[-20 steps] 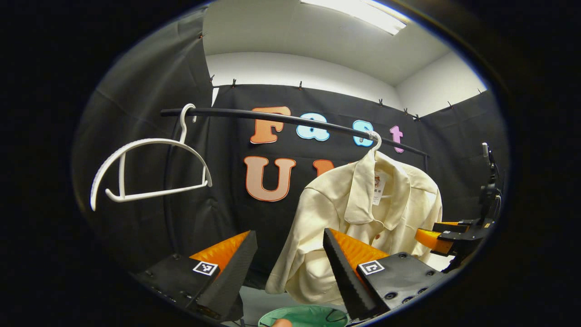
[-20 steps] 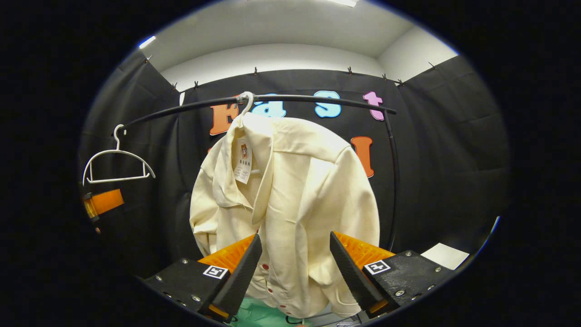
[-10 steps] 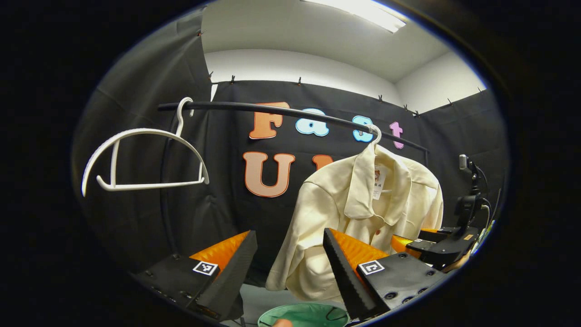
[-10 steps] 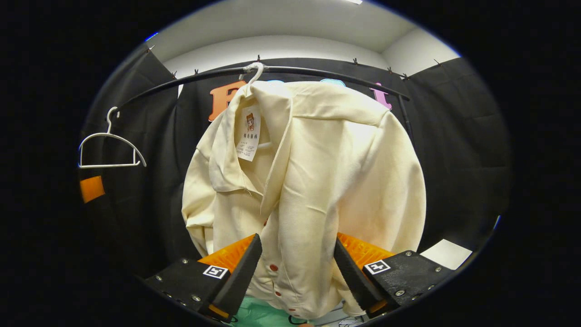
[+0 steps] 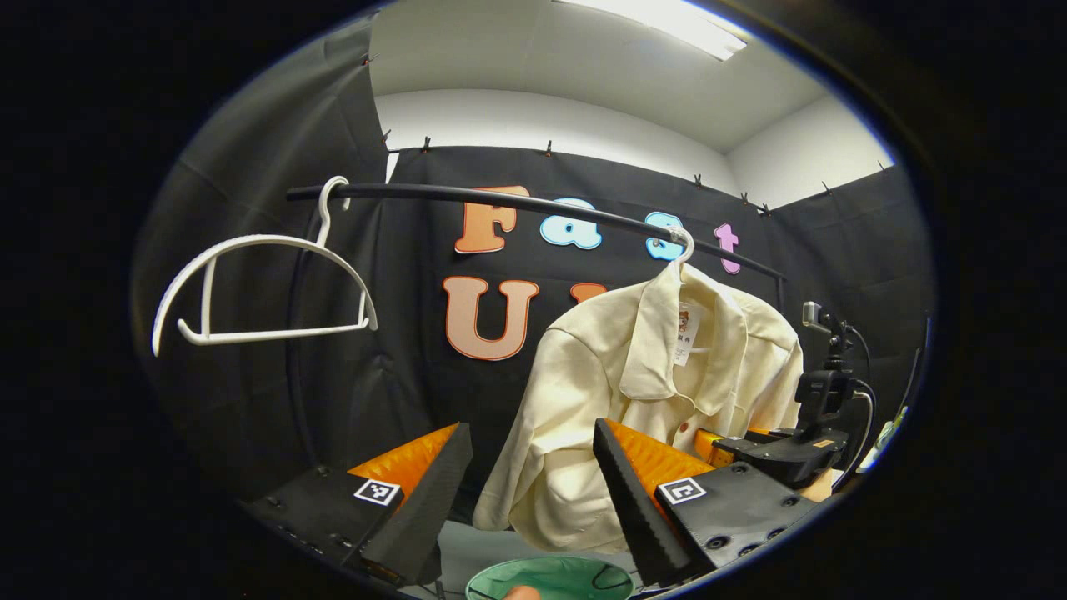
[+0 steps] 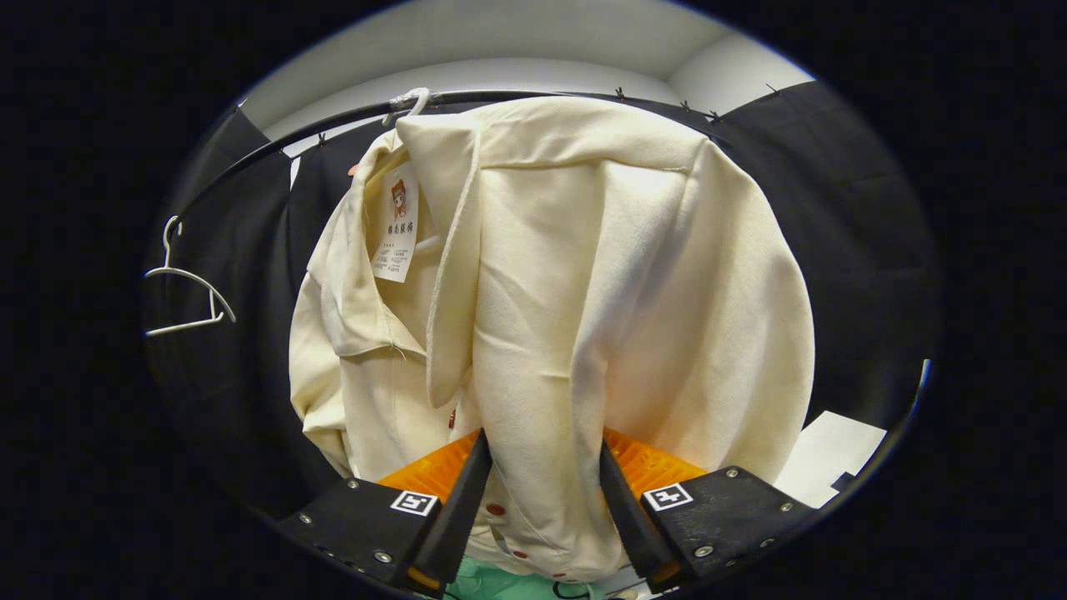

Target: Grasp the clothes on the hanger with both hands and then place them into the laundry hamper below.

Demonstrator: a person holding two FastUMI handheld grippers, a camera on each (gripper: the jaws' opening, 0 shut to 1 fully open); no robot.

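Between the right gripper (image 6: 540, 500) fingers hangs the front placket fold of the cream shirt (image 6: 583, 292); the jaws stand part-spread w/ cloth in the gap, edges of the fold brushing or v. near both pads, but whether they truly press is hard to tell, so I'd call it open, about to close. Shirt hangs long-axis vertical from a white hanger hook (image 6: 413, 100) on the black rail (image 6: 275, 142), dead ahead of and above this claw, hem dropping past the fingers toward the green hamper (image 6: 479, 583) below. Left gripper (image 5: 533, 492) is spread wide, nothing between its fingers; the shirt (image 5: 650, 400) lies ahead and to its right, well apart, w/ the sleeve side nearest. Right gripper (image 5: 775, 450) also shows there at the shirt's far side, level, pointing in at the cloth. So right is much the nearer; left likely needs to swing right and forward to reach the sleeve/shoulder. Hamper rim (image 5: 550, 575) sits low under the shirt. Empty white hanger (image 5: 258, 292) hangs further left on the rail.
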